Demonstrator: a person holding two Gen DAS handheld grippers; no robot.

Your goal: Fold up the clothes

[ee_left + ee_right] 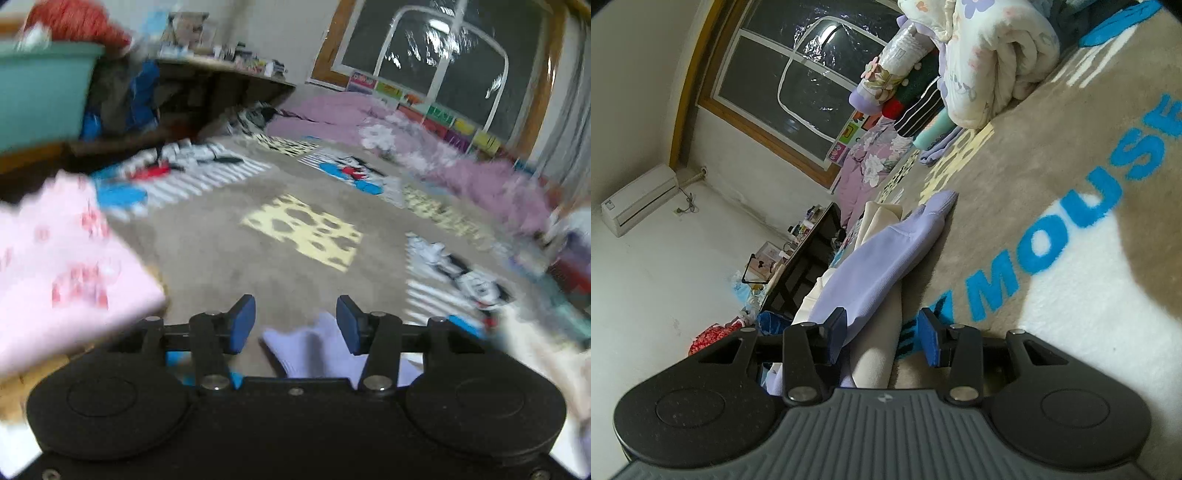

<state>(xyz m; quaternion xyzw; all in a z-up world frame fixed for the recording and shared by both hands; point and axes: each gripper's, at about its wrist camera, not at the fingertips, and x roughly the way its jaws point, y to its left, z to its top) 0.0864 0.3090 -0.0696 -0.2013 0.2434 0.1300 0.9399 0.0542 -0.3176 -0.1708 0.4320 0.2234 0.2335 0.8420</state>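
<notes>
Our left claw (295,325) has its blue pads apart, with nothing squeezed. The light purple sock (314,350) lies on the blanket just under the gap, poking out toward 12 o'clock, and the pads are not pressing it. A folded pink cloth (62,266) sits at 9 o'clock from this claw, but that view is smeared, so we cannot tell much more.

Our right claw (882,336) is tipped on its side. Its pads are apart too. The purple sock (879,258) runs from the pad at 9 o'clock up toward 12 o'clock, lying on a cream cloth (875,343). It brushes that one pad, but the other pad is well clear, so we think nothing is held.

The fuzzy printed blanket (1071,314) spreads out at 3 o'clock.

What could go wrong: if we close now, we might pinch the cream cloth or the fuzzy blanket along with the sock, and lifting would then drag them and spoil the fold
</notes>
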